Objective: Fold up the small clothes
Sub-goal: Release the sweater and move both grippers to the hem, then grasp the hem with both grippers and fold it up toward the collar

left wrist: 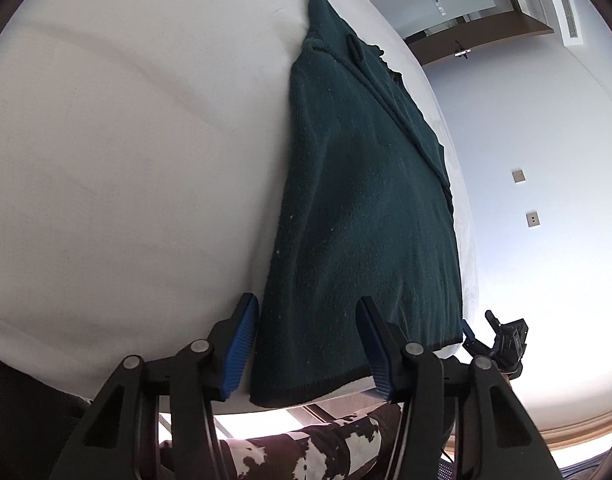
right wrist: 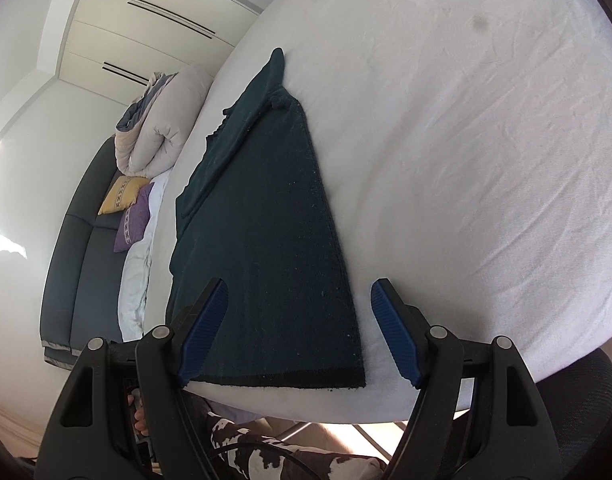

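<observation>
A dark green knitted garment (left wrist: 358, 200) lies folded into a long strip on the white sheet-covered surface (left wrist: 125, 160), its dark hem along the near edge. My left gripper (left wrist: 308, 340) stands open over the hem's left corner. One blue pad (left wrist: 241, 344) is on the sheet left of the cloth and the other on the garment, and neither presses it. In the right wrist view my right gripper (right wrist: 299, 320) is open over the garment's (right wrist: 265, 220) right corner, the left pad above the cloth and the right pad (right wrist: 394, 328) over bare sheet. It also shows as my right gripper (left wrist: 480, 326) at the hem's far end.
The white surface's (right wrist: 486, 160) near edge runs just below both grippers. Under it are a person's legs in brown-and-white patterned trousers (left wrist: 306, 448). To the left stand a dark sofa (right wrist: 77, 248), a rolled duvet (right wrist: 161, 120) and yellow and purple cushions (right wrist: 123, 196).
</observation>
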`<state>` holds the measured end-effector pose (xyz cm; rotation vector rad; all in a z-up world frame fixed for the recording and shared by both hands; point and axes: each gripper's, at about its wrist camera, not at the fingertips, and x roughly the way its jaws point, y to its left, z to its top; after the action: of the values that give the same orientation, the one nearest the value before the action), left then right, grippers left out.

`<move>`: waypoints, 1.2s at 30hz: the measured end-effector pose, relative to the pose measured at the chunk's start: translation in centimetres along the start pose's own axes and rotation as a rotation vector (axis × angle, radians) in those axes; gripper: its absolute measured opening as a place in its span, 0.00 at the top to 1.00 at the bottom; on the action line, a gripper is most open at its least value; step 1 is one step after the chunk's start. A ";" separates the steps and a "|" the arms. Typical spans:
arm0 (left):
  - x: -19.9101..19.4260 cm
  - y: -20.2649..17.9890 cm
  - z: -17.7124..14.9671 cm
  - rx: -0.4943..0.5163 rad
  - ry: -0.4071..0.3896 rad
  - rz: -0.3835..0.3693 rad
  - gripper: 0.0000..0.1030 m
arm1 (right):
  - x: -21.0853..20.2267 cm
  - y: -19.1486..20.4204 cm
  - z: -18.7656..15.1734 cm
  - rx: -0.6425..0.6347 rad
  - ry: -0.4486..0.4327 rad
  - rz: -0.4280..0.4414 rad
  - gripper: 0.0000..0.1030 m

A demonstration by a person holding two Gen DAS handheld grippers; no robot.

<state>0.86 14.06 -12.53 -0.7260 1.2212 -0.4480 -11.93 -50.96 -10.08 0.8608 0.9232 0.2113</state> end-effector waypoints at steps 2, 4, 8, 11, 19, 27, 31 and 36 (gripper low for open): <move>0.2 0.0 0.2 -0.014 0.004 -0.016 0.48 | -0.3 -0.4 -0.1 0.017 0.005 0.009 0.29; 0.2 -0.2 0.1 -0.005 0.014 -0.012 0.48 | -0.5 -0.6 -0.3 0.024 0.015 0.008 0.29; 0.3 -0.9 -0.2 0.036 0.026 0.026 0.55 | -0.7 -0.7 -0.4 0.022 0.028 0.004 0.29; 0.4 -0.2 -0.3 0.017 0.026 0.058 0.91 | -0.5 -0.8 -0.2 0.029 0.040 -0.008 0.29; 0.3 -0.2 -0.7 0.038 0.023 0.069 0.93 | 0.6 0.1 -0.3 -0.014 0.127 -0.055 0.33; 0.0 -0.1 -1.0 0.038 0.020 0.054 0.94 | 2.5 0.5 -1.0 -0.026 0.226 -0.073 0.62; -0.2 0.0 -1.0 0.032 0.018 0.043 0.94 | 2.5 -0.4 -1.0 0.019 0.218 -0.034 0.70; -0.4 0.2 -1.0 0.015 0.010 0.020 0.94 | 1.9 -1.2 -1.1 0.050 0.186 0.004 0.85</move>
<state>-0.25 14.23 -12.60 -0.6990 1.2327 -0.4442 -11.79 -50.20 -12.47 0.9004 1.1045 0.2762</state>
